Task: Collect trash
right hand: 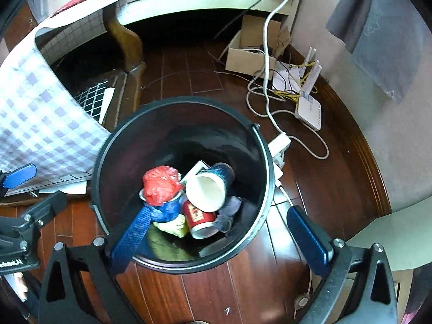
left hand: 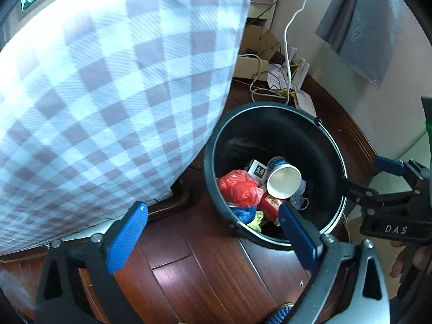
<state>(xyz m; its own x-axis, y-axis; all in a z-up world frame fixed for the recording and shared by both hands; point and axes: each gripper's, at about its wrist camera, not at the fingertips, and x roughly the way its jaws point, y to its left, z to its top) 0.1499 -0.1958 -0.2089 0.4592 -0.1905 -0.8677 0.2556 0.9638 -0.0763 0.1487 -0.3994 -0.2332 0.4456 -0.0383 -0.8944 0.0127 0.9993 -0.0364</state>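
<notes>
A black round trash bin [left hand: 334,148] [right hand: 266,162] stands on the dark wooden floor. Inside lie a blue paper cup [left hand: 283,179] [right hand: 209,189] on its side, a red plastic bag [left hand: 239,187] [right hand: 160,185], a red cup [right hand: 199,220], a white box [left hand: 256,170] and crumpled blue and yellow scraps. My left gripper [left hand: 213,221] is open and empty, above the bin's near rim. My right gripper [right hand: 218,224] is open and empty, straddling the bin from above; it also shows at the right of the left wrist view [left hand: 388,178].
A checked tablecloth [left hand: 108,94] [right hand: 40,124] hangs left of the bin. A wooden table leg [right hand: 127,43] stands behind. A cardboard box [right hand: 248,51], white router [right hand: 310,105], power strip [right hand: 279,143] and tangled cables [right hand: 267,81] lie by the wall at the right.
</notes>
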